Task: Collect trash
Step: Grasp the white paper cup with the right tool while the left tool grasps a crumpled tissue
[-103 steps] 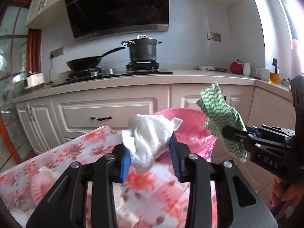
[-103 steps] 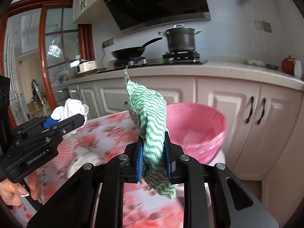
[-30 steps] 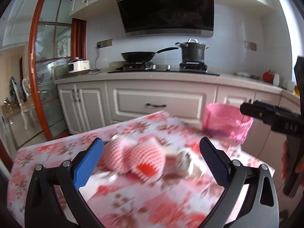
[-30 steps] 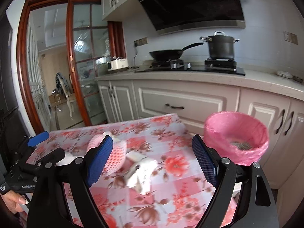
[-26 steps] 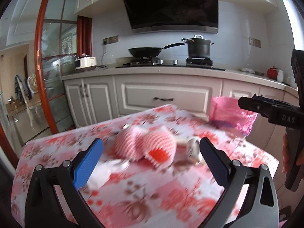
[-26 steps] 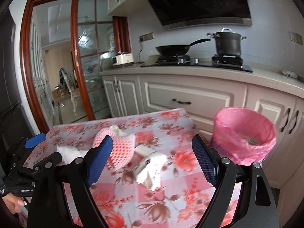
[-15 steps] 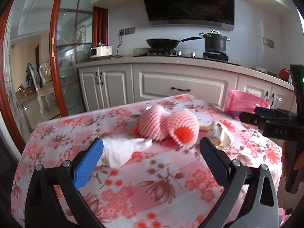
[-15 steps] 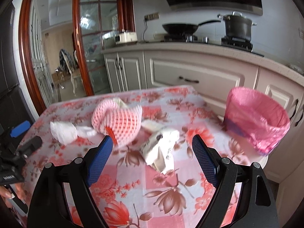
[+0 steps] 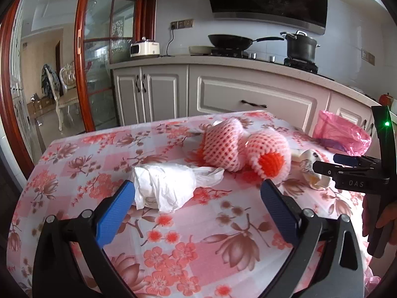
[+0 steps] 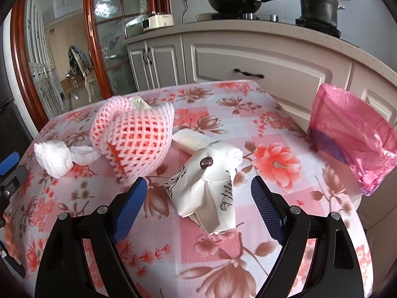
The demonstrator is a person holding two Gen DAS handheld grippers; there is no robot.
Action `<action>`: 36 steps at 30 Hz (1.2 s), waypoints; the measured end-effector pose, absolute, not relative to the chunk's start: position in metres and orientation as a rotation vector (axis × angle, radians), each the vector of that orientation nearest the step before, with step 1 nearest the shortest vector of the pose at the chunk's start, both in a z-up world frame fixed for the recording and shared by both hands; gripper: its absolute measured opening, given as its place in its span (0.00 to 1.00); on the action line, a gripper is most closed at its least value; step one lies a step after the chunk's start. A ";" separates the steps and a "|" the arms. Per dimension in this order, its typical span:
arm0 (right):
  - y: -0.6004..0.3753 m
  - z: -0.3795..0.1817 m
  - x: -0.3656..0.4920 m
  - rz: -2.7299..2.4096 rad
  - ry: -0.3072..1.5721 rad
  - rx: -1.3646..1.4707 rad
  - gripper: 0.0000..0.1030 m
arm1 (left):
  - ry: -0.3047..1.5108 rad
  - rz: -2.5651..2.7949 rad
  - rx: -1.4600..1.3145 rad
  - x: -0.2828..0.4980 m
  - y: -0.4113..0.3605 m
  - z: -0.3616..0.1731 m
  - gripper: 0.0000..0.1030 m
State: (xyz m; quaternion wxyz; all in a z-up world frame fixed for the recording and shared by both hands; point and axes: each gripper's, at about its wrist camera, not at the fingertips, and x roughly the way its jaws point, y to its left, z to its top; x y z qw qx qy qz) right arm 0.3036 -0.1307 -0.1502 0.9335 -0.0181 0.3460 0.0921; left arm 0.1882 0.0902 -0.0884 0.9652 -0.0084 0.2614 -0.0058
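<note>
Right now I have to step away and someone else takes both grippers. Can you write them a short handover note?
Left hand-held gripper: open, empty, facing the crumpled white tissue.
Right hand-held gripper: open, empty, facing the crumpled printed wrapper.
On the floral table: tissue, wrapper, two pink foam fruit nets.
Pink-lined bin stands off the table's right edge.
Left: all of these must go into the bin.

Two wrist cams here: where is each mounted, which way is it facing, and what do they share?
Left wrist: on the left gripper, facing the table's left side and a white tissue; its open fingers show, plus the right gripper and a hand.
Right wrist: on the right gripper, facing a paper wrapper; its open fingers show, the left gripper at far left.
Shared: tissue, foam nets, pink bin, stove.
</note>
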 end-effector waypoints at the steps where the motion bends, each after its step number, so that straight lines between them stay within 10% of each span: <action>1: -0.130 -0.152 0.307 0.187 0.717 -0.039 0.78 | 0.538 -0.009 -0.015 0.191 0.092 -0.091 0.95; 25: -0.125 -0.158 0.317 0.226 0.764 -0.046 0.64 | 0.746 0.042 -0.050 0.289 0.138 -0.127 0.95; 27: -0.126 -0.155 0.315 0.226 0.758 -0.041 0.64 | 0.762 0.019 -0.057 0.293 0.136 -0.130 0.88; 29: -0.127 -0.153 0.312 0.229 0.755 -0.033 0.64 | 0.769 -0.010 -0.062 0.292 0.133 -0.131 0.59; 36: -0.124 -0.144 0.293 0.257 0.732 -0.033 0.64 | 0.714 -0.083 -0.074 0.254 0.114 -0.121 0.48</action>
